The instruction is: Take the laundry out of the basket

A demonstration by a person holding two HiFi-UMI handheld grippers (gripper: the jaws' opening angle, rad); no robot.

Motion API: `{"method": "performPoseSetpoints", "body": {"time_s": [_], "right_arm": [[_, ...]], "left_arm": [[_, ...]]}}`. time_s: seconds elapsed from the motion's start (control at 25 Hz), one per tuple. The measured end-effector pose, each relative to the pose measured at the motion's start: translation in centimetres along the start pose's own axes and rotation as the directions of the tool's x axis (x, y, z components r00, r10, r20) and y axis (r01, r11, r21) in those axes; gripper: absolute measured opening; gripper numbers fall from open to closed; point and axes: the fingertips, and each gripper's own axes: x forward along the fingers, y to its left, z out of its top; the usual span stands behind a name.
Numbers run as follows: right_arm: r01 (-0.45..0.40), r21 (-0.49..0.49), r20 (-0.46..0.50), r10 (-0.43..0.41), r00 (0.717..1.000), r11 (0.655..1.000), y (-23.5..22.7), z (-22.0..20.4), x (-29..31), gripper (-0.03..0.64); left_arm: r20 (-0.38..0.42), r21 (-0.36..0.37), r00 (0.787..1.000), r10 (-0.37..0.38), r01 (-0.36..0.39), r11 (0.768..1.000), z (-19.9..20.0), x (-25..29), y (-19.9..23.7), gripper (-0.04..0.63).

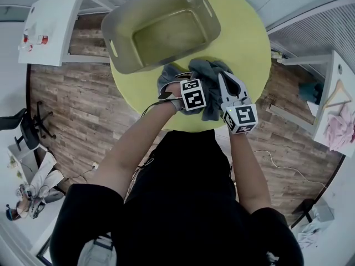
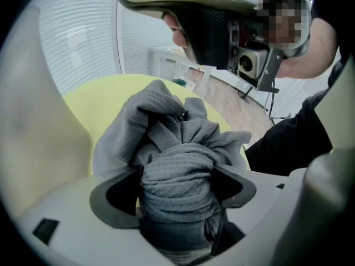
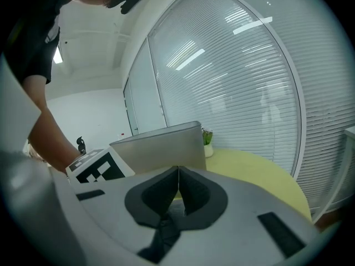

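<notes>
Release time: left gripper (image 2: 177, 172) is opening its jaws around grey laundry (image 2: 166, 126) over the table (image 1: 244, 43), right gripper (image 3: 178, 170) closed and empty, basket (image 1: 125, 15) bare, so the next move looks like pulling clear.

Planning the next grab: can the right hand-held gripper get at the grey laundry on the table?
Probably yes: the right hand-held gripper hangs close beside the grey laundry with nothing between them, though its jaws are together and would need to open.
</notes>
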Motion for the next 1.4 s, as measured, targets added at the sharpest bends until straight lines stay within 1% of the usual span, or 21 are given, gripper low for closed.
{"method": "performPoseSetpoints", "body": {"time_s": [0.08,0.28,0.52,0.6,0.72,0.8,0.92,0.96,1.04,1.12,1.2,1.32,1.4], "right_arm": [[0.006,0.003,0.003,-0.006,1.0,1.0,-0.1,0.1,-0.3,0.023],[0.0,-0.013,0.006,0.0,1.0,1.0,0.6,0.8,-0.8,0.023],[-0.024,-0.04,0.003,0.025,1.0,0.999,2.4,1.5,-1.3,0.023],[-0.031,-0.052,0.004,0.031,1.0,0.998,3.2,1.9,-1.6,0.023],[-0.046,-0.081,0.0,0.046,0.999,0.996,4.6,2.3,-2.1,0.023],[-0.062,-0.101,-0.004,0.061,0.998,0.993,5.7,2.6,-2.4,0.023],[-0.078,-0.126,-0.004,0.078,0.997,0.989,7.1,3.3,-3.1,0.023],[-0.08,-0.133,-0.001,0.081,0.997,0.988,7.5,3.7,-3.4,0.023],[-0.082,-0.145,0.008,0.084,0.996,0.986,8.2,4.5,-4.0,0.023],[-0.088,-0.162,0.018,0.092,0.996,0.983,9.0,5.5,-4.7,0.023],[-0.099,-0.18,0.027,0.105,0.994,0.979,9.9,6.5,-5.4,0.023],[-0.112,-0.191,0.047,0.123,0.991,0.975,11.1,8.3,-6.5,0.023],[-0.114,-0.192,0.066,0.129,0.989,0.975,11.7,9.4,-7.2,0.023]], "left_arm": [[0.012,0.003,1.0,0.015,-0.015,1.0,0.1,-0.7,0.0,0.38],[0.07,-0.011,0.995,0.067,-0.066,0.998,0.6,-3.6,0.0,0.379],[0.139,-0.01,0.981,0.135,-0.135,0.991,0.7,-7.2,-0.5,0.379],[0.177,-0.028,0.971,0.163,-0.161,0.987,0.7,-8.4,-0.4,0.379],[0.254,-0.074,0.942,0.22,-0.208,0.975,0.9,-10.8,-0.3,0.379],[0.318,-0.09,0.911,0.263,-0.247,0.965,1.2,-12.8,-0.3,0.377],[0.41,-0.114,0.845,0.342,-0.324,0.939,1.5,-16.0,-0.4,0.376],[0.441,-0.127,0.82,0.364,-0.345,0.93,1.6,-17.1,-0.5,0.376],[0.515,-0.155,0.761,0.394,-0.369,0.916,1.9,-19.6,-1.0,0.376],[0.587,-0.188,0.698,0.41,-0.375,0.908,2.2,-21.9,-1.7,0.374],[0.635,-0.218,0.646,0.424,-0.377,0.9,2.3,-23.9,-2.5,0.373],[0.694,-0.242,0.581,0.424,-0.366,0.898,2.7,-26.6,-4.0,0.371],[0.744,-0.262,0.521,0.418,-0.347,0.9,3.2,-28.8,-4.9,0.366]]}}
